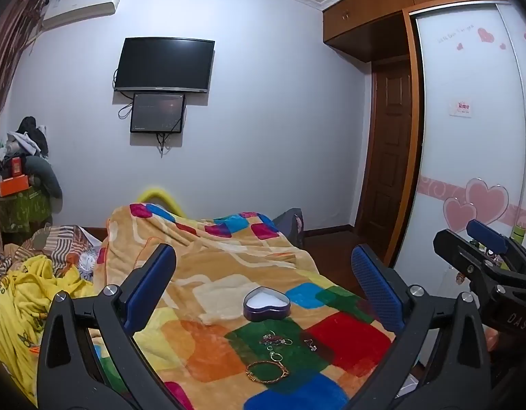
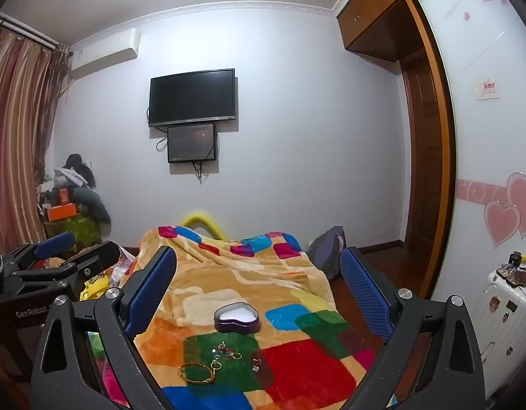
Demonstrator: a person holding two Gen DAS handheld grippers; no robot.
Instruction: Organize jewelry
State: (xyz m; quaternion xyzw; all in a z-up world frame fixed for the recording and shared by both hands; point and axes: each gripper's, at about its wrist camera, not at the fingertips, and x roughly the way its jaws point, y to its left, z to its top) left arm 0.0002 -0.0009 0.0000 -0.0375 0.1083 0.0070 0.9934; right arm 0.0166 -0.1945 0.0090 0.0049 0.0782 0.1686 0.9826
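Plush fleece in bright squares covers the bed (image 1: 208, 273), and that soft pile is what every piece of jewelry lies on. Furthest left, held above the bedding, the left gripper (image 1: 263, 273) has its blue-padded fingers (image 1: 150, 287) spread wide with nothing between them. Next, on the green patch, lies the gold bracelet (image 1: 267, 372), a thin woven loop nearest the camera; it looks light and limp, so I would pinch it across one side of the loop, not try to scoop it. Just beyond it sits a small ring (image 1: 276, 357), then a tangle of fine pieces (image 1: 275, 338) whose separate items are too small to tell apart. Slightly right, on the dark red patch, is a small silver piece (image 1: 310, 344), probably an earring or a pendant. All seem tiny, slippery and liable to sink into the nap, so each would need a low, precise pinch. Beyond them the purple heart-shaped box (image 1: 267, 305) stands open, with a white lining; it looks stiff and light, and may slide if nudged. At the right, the right gripper (image 2: 259, 283) hangs equally wide open and empty, above the same patch.
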